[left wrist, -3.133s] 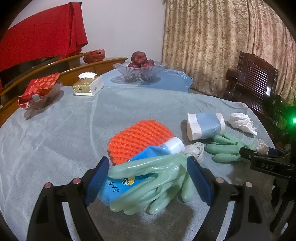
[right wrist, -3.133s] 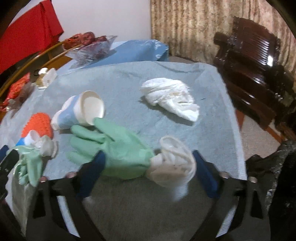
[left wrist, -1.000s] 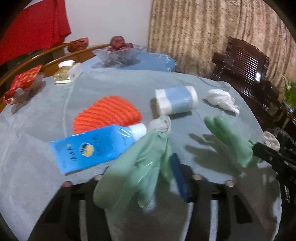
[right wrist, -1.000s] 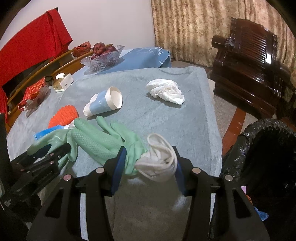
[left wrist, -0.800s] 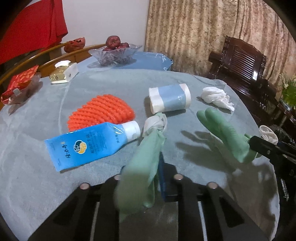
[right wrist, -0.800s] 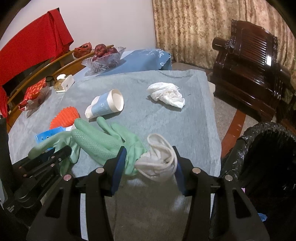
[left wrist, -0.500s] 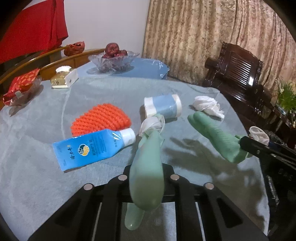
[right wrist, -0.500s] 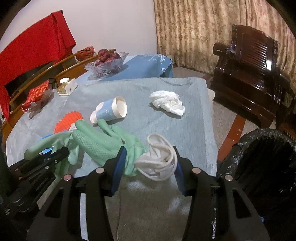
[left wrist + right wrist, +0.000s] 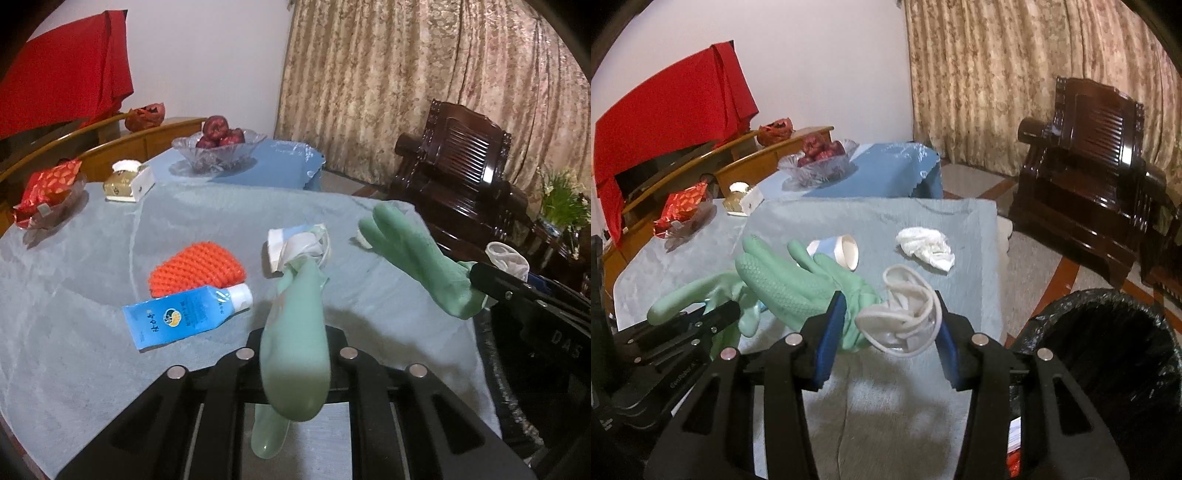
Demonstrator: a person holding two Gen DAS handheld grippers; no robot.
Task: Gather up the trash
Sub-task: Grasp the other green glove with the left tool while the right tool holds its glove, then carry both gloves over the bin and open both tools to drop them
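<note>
My left gripper (image 9: 295,350) is shut on a green rubber glove (image 9: 295,332) that hangs from it above the grey table (image 9: 92,258). My right gripper (image 9: 886,332) is shut on a second green glove (image 9: 798,288) at its white cuff (image 9: 905,314), lifted near the table's right edge; this glove also shows in the left wrist view (image 9: 417,266). A black-lined trash bin (image 9: 1108,350) stands on the floor at the right. On the table lie a blue bottle (image 9: 184,314), an orange scrubber (image 9: 199,269), a paper cup (image 9: 838,251) and a crumpled tissue (image 9: 927,247).
A glass bowl of apples (image 9: 218,147), a small box (image 9: 127,184) and a red packet (image 9: 48,188) sit at the table's far side. A dark wooden chair (image 9: 1089,155) stands at the right, before the curtain.
Both grippers shut on their gloves and lifted them off the table. They have risen and drawn back toward the right; the bin has come further into view.
</note>
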